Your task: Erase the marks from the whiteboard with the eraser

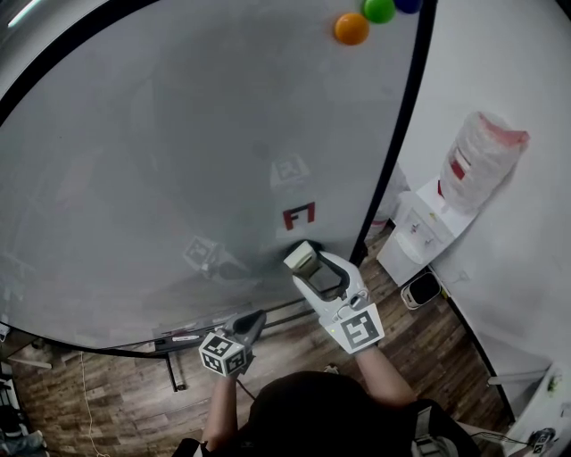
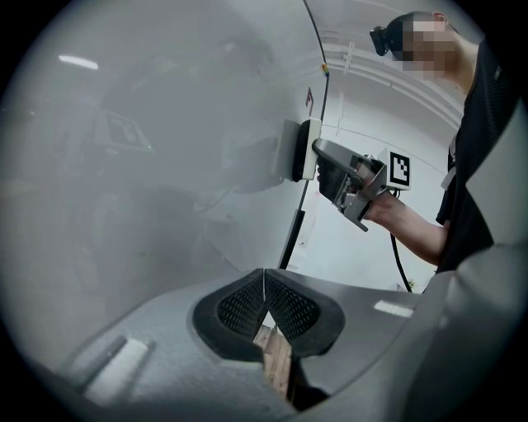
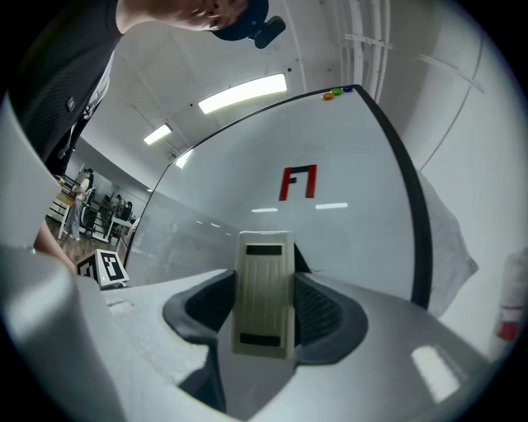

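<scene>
1. The right tool (image 3: 264, 301) clamps a cream eraser (image 3: 264, 288) between its jaws, with the pad pressed against the whiteboard (image 1: 178, 161) just below a red mark (image 1: 299, 215) near the board's right edge.
2. The left tool (image 2: 264, 303) hangs low by the board's bottom edge, its jaws pressed together with nothing between them.
3. An orange magnet (image 1: 351, 29) and a green magnet (image 1: 379, 9) cling to the board's top right corner. A water dispenser (image 1: 446, 205) stands against the wall beyond.

The eraser (image 1: 303, 260) rests against the whiteboard (image 1: 178, 161) just below the mark (image 1: 299, 215), with 3 magnets (image 1: 351, 29) at its top right
</scene>
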The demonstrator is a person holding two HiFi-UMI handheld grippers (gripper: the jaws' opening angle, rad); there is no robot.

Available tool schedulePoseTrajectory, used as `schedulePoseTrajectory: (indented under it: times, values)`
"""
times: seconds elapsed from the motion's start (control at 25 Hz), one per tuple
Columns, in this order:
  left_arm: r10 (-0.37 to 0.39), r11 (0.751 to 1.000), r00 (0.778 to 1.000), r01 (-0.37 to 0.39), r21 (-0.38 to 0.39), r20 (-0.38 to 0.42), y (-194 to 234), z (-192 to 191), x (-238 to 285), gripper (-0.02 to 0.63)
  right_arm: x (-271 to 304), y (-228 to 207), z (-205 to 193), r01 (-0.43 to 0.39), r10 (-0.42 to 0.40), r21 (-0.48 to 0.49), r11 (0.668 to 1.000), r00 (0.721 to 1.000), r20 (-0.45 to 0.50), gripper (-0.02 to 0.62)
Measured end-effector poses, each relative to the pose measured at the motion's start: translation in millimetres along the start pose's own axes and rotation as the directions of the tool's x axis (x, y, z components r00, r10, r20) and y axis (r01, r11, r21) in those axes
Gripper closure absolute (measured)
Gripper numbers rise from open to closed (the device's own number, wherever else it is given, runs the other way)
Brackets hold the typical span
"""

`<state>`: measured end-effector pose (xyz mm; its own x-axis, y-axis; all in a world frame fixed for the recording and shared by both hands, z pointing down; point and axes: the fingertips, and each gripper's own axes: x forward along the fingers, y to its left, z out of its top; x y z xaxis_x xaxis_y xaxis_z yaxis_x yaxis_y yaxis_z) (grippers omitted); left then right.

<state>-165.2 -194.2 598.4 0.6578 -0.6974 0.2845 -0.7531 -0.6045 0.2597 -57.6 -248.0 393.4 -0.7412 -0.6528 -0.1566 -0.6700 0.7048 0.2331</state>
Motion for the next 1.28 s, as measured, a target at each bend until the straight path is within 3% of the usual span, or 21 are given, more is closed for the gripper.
schedulePoseTrajectory:
  times: [0.32,0.6,1.04,1.28]
  values:
    - [-0.062,0.998,0.998,0.062,0.012,-0.013,-17.9,4.3,22.4,0.592,-33.9,-57.2,-19.9,0.153,-0.155,-0.044,0.987,0.986,-0.063,0.368]
    - [-0.082,0.997,0.996,0.082,-0.007,-0.032,-23.5,0.9,16.8,0.592,-32.1,-55.6,-18.6,0.182,-0.185,-0.05,0.982,0.981,-0.057,0.37]
    - [-0.011,1.0,1.0,0.011,-0.001,0.005,2.8,-11.2,-29.5,0.592,5.8,12.8,0.6,0.081,-0.086,-0.106,0.991,0.995,-0.043,0.37]
    - [0.054,0.998,0.998,-0.052,-0.039,0.034,18.6,-18.9,-67.9,0.592,27.8,56.4,6.0,-0.001,-0.003,-0.112,0.994,0.999,-0.04,0.37]
